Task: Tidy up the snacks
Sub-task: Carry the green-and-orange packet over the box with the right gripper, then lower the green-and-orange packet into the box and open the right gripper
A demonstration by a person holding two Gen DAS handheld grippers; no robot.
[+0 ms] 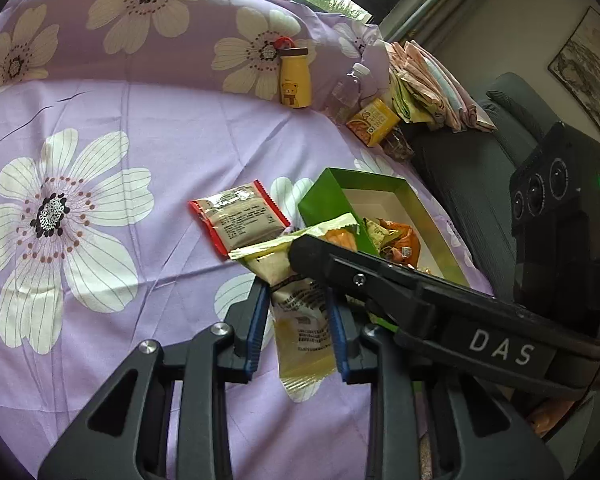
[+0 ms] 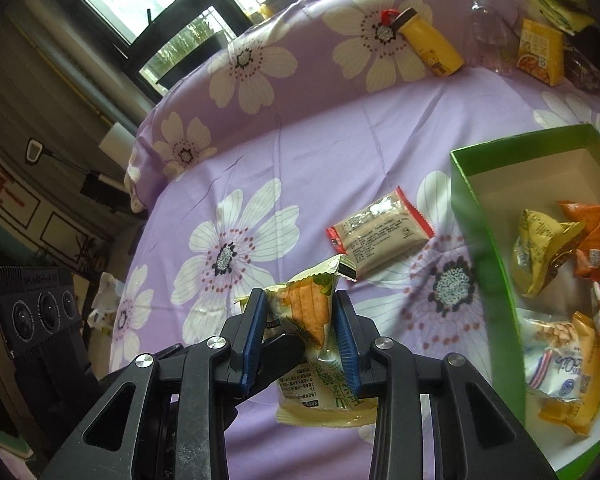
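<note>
STEP: carrying pale yellow-green plastic snack packet | right tongs and left tongs both clamped on it | NEXT: drop into green cardboard box

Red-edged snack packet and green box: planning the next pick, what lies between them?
Only bare purple floral sheet separates red-edged packet from green box, clearest in the right wrist view.

The left gripper points down at a slant, its blue pads closed on the lower part of a yellow snack packet. The right gripper also tilts downward, and its blue pads pinch the upper part of the same packet. In the left wrist view the right gripper crosses just above the left one's fingers.
</note>
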